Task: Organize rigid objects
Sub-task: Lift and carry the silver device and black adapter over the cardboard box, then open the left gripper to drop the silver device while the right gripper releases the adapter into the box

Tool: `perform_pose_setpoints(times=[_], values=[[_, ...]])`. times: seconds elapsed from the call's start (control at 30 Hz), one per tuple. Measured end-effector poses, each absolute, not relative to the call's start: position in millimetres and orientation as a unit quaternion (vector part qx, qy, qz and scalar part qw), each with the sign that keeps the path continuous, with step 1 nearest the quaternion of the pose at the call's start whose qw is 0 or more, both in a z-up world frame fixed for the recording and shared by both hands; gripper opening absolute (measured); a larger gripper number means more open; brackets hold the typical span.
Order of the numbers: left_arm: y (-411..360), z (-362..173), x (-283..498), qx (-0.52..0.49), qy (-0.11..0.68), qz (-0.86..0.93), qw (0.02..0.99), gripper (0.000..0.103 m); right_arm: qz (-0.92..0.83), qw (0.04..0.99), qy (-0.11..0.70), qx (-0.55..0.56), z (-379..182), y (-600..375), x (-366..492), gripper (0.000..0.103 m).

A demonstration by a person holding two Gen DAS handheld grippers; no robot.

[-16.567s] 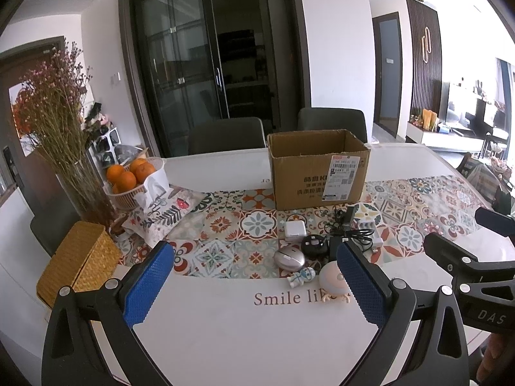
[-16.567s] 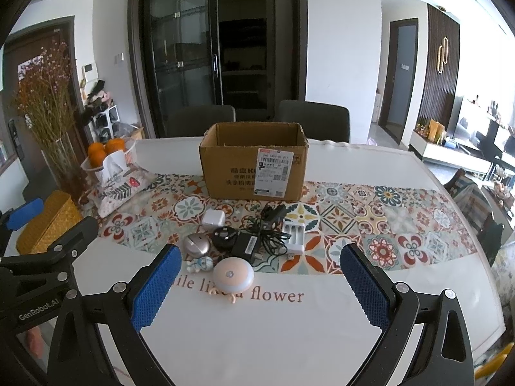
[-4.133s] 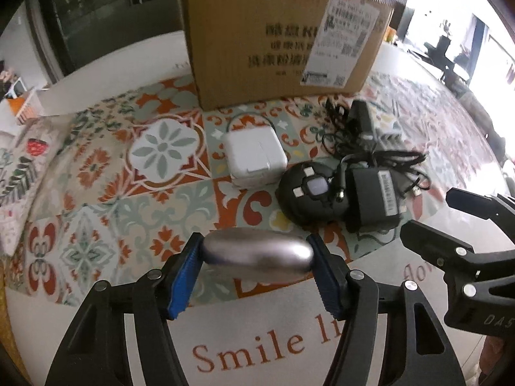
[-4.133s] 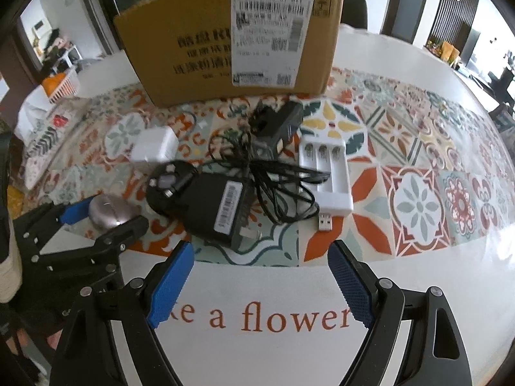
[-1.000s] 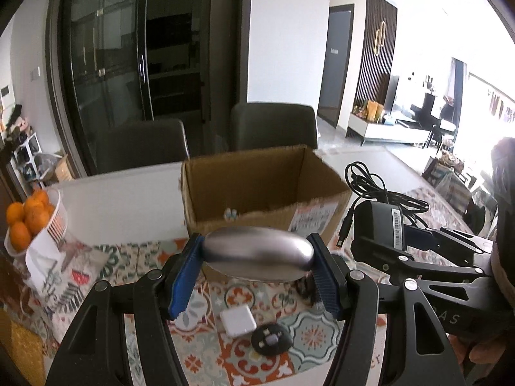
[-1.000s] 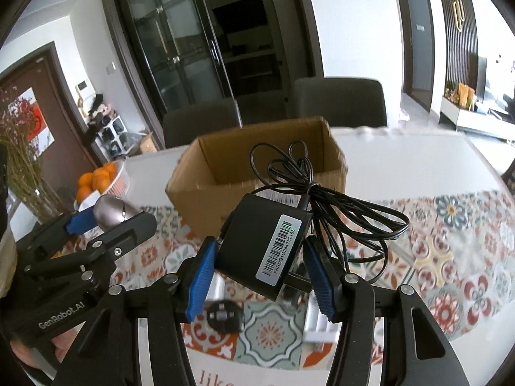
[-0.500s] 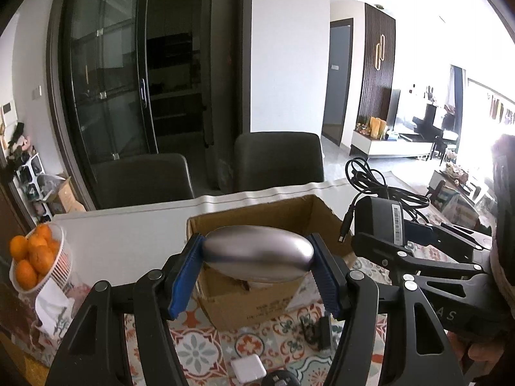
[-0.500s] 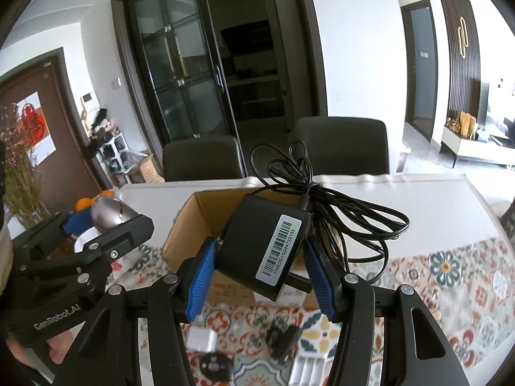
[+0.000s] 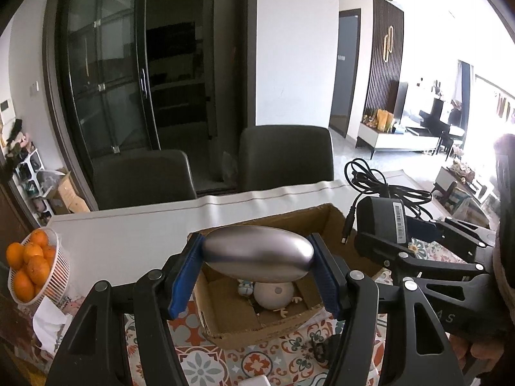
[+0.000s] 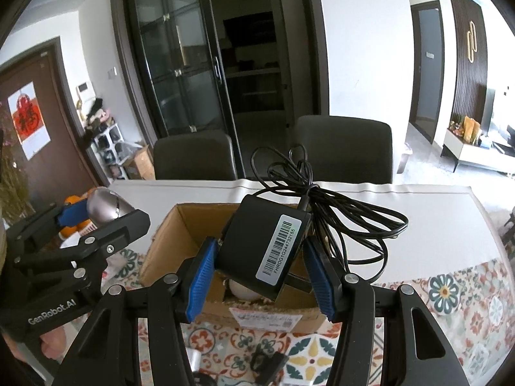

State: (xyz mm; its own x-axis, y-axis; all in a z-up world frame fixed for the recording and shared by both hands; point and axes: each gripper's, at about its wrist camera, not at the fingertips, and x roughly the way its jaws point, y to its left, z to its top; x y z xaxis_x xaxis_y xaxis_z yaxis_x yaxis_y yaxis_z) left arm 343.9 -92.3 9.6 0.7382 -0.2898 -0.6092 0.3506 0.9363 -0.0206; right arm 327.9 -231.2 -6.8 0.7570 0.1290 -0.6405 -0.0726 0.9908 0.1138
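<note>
Leftmost, in the left wrist view only: a white basket of oranges (image 9: 30, 265) at the tabletop's (image 9: 128, 241) edge, a full pile; the right wrist view catches just a sliver of orange behind the other tool.

Left gripper (image 9: 257, 273) is clamped on a silver egg-shaped object (image 9: 257, 262), blue pads pressing both its ends, long axis level. It hangs in the air over the near-left part of the open cardboard box (image 9: 267, 325). Right wrist view shows this same gripper (image 10: 75, 212) from the side, with only the object's pointed end (image 10: 107, 207) showing past the pad.

Box contents, left wrist view: a pale round domed item (image 9: 273, 294) on the floor of the box, a small white-and-blue figurine (image 9: 244, 288) just left of it, touching or nearly so. Right wrist view shows only a slice of the pale dome (image 10: 243, 291) beneath the held adapter; the figurine is hidden. That view alone shows the shipping label (image 10: 270, 315) on the box's (image 10: 167, 257) near wall.

Right gripper (image 10: 259, 271) is closed on a black power adapter (image 10: 260, 251), barcode sticker facing up, its bundled black cable (image 10: 338, 212) looping up and off to the right. Adapter sits above the box opening. Left wrist view shows it (image 9: 381, 222) side-on at the box's right edge.

Patterned tile runner (image 10: 450, 292) covers the near tabletop; small dark items lie on it in front of the box, too blurred to name.
</note>
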Motion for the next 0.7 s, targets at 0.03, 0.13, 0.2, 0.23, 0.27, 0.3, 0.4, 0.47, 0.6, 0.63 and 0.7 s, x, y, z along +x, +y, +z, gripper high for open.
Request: perform_pose_setpoints(times=[0.03, 0.13, 0.2, 0.23, 0.27, 0.3, 0.4, 0.47, 0.6, 0.63, 0.7], values=[[-93, 8, 347, 0.047, 0.322, -0.171, 0.93, 0.064, 0.054, 0.935, 0.348, 0.04, -7, -231, 331, 0.055], [-92, 1, 353, 0.042, 0.337, -0.17, 0.925, 0.064, 0.066, 0.928, 0.365, 0.042, -12, -232, 343, 0.055], [-91, -4, 359, 0.041, 0.348, -0.167, 0.922, 0.064, 0.072, 0.921, 0.379, 0.043, -16, -231, 351, 0.055], [-91, -7, 362, 0.04, 0.353, -0.165, 0.92, 0.064, 0.075, 0.918, 0.386, 0.042, -18, -231, 354, 0.055], [-90, -8, 365, 0.04, 0.357, -0.164, 0.919, 0.064, 0.077, 0.916, 0.392, 0.041, -20, -231, 360, 0.055], [-90, -11, 368, 0.042, 0.362, -0.16, 0.917, 0.064, 0.078, 0.914, 0.396, 0.04, -22, -230, 363, 0.055], [-89, -18, 375, 0.042, 0.375, -0.157, 0.913, 0.064, 0.081, 0.909, 0.408, 0.034, -29, -228, 371, 0.055], [-88, -21, 379, 0.043, 0.381, -0.154, 0.911, 0.064, 0.081, 0.908, 0.41, 0.026, -32, -226, 374, 0.042], [-82, -28, 388, 0.027, 0.399, -0.15, 0.904, 0.064, 0.076, 0.91, 0.406, 0.004, -30, -220, 378, 0.041], [-80, -28, 390, 0.021, 0.403, -0.151, 0.902, 0.064, 0.075, 0.911, 0.405, 0.002, -28, -219, 378, 0.041], [-79, -28, 389, 0.016, 0.401, -0.151, 0.903, 0.067, 0.074, 0.913, 0.401, -0.005, -26, -216, 376, 0.041]])
